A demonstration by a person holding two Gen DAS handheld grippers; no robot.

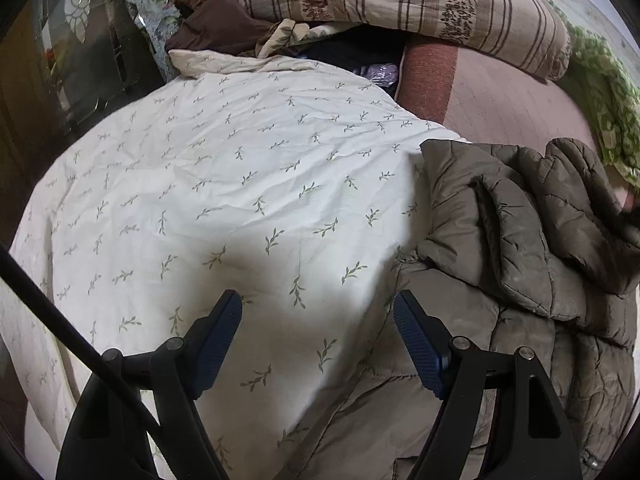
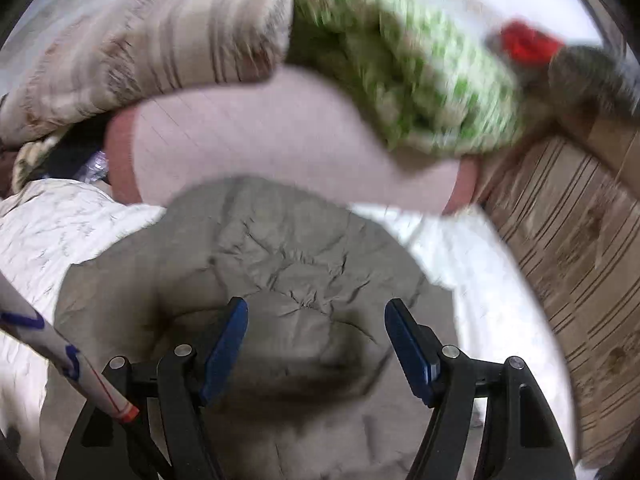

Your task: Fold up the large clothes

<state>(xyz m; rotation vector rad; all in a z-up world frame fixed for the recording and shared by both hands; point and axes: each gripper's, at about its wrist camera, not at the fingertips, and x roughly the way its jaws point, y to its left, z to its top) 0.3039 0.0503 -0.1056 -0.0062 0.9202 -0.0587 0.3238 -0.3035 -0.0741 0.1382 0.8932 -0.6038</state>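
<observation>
- A white duvet (image 1: 224, 184) printed with small green sprigs covered most of the bed.
- A striped, flowered quilt (image 1: 400, 4) lay bundled at the bed's far edge, a green patterned blanket (image 2: 400, 80) beside it.
- The olive quilted jacket (image 1: 520, 240) lay crumpled on the duvet's right part.
- The left gripper (image 1: 318, 312) stood wide and empty above the duvet, at the jacket's edge.
- The right gripper (image 2: 316, 320) stood wide above the jacket, gripping nothing.
</observation>
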